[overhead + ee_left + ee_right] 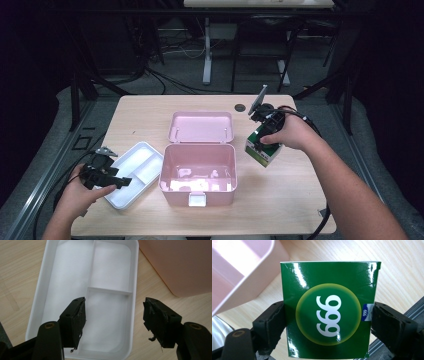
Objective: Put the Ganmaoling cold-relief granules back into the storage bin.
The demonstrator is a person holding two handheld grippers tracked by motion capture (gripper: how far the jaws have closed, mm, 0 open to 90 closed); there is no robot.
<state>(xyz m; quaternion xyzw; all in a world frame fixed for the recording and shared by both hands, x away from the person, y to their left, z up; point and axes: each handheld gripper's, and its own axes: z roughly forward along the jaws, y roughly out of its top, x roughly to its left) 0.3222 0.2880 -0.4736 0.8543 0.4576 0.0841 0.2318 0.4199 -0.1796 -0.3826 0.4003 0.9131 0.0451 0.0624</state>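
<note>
The right claw is clamped on both sides of a green box, held tilted just right of the open pink case on the table. The left claw hangs wide open and empty over the white divided tray lying left of the case.

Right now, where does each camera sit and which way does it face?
High view: above the person's side, looking forward and down at the table; both forearms, left gripper and right gripper show.
Left gripper view: on the left gripper, looking down at the white tray; open jaws show.
Right gripper view: on the right gripper, clamped on the green box.
Shared: the pink box appears in all three.
</note>
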